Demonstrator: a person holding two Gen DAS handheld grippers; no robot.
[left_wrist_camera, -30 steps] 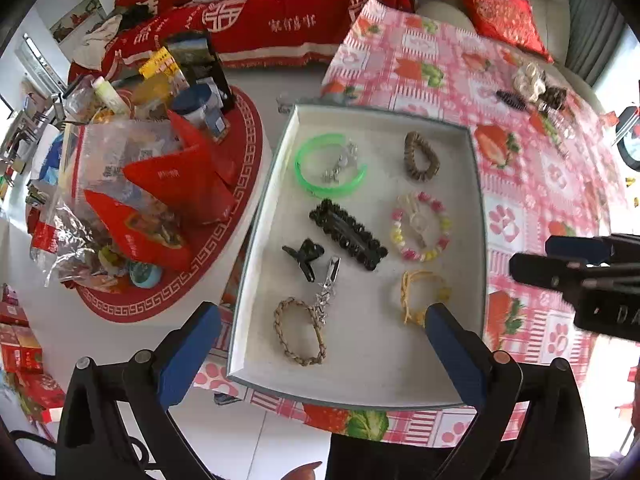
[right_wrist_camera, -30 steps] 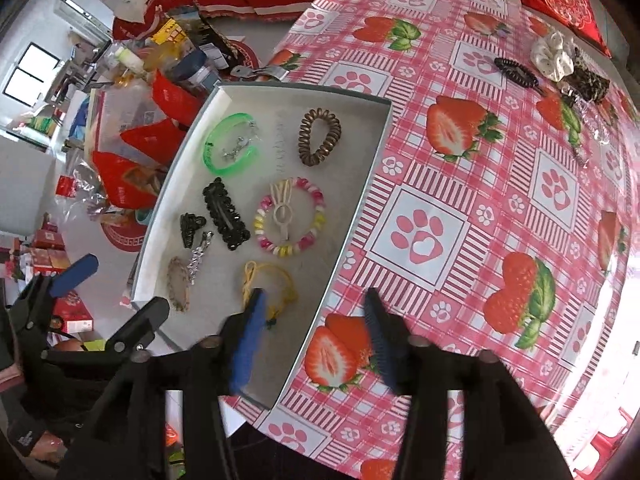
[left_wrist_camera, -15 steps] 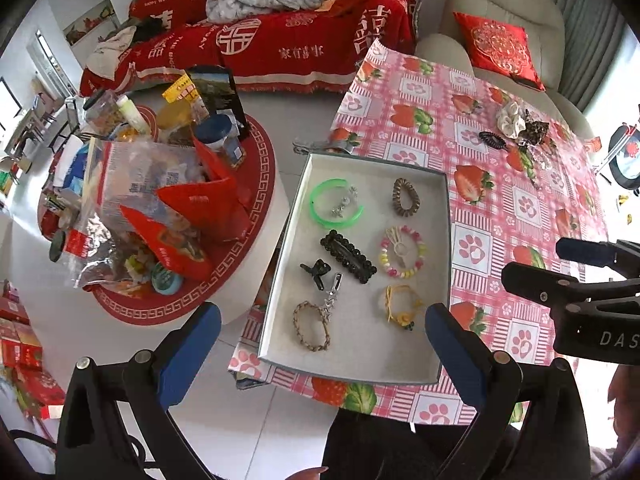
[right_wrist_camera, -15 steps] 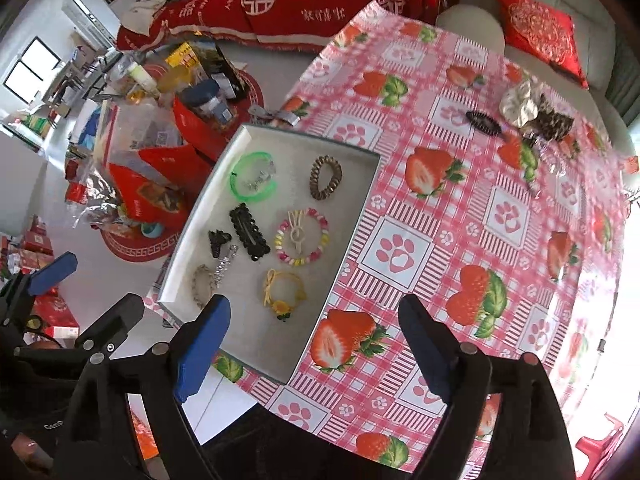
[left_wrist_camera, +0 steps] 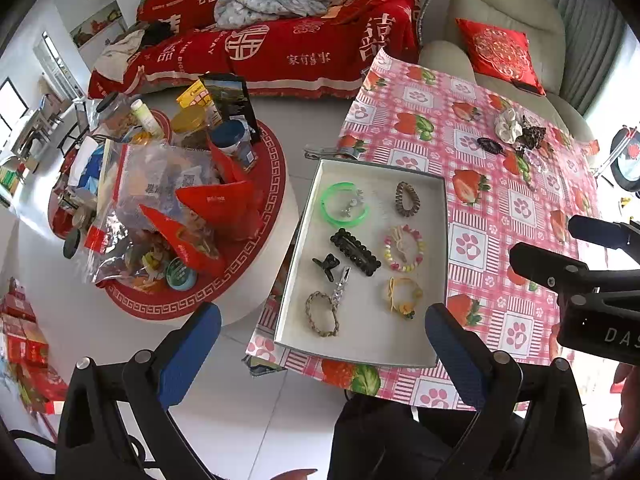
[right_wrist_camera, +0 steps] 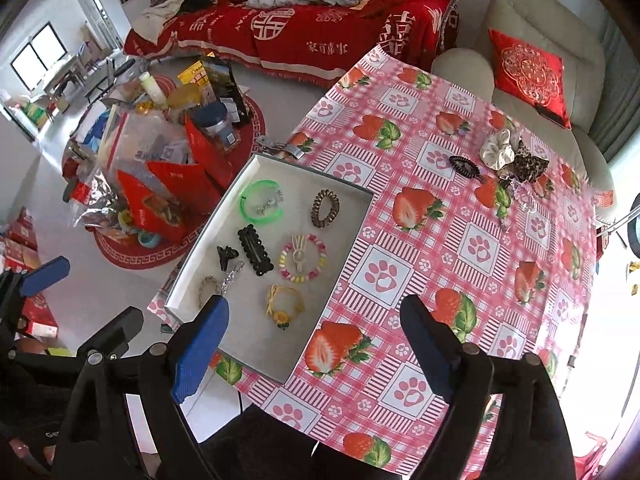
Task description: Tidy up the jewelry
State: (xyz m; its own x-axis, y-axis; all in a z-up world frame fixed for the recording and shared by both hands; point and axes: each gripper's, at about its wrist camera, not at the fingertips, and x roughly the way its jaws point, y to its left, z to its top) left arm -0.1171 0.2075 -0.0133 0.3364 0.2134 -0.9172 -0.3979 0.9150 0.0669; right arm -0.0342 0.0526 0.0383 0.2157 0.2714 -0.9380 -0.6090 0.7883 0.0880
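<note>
A shallow grey tray lies on the strawberry tablecloth. In it are a green bangle, a brown spiral tie, a black barrette, a pastel bead bracelet, a yellow bracelet and a braided bracelet. High above the tray's near edge my left gripper stands open and holds nothing. My right gripper is also open and bare, hanging over the tray's near right corner. A cream scrunchie and a black spiral tie lie at the table's far side.
Left of the table, a round white side table with a red mat is heaped with snack bags and jars. A red-covered sofa and a beige armchair stand behind. Red boxes sit on the floor.
Both grippers have risen well away from the tray. The right gripper's jaws have spread wide; a second ago they stood narrower beside the yellow bracelet, which stays in the tray.
</note>
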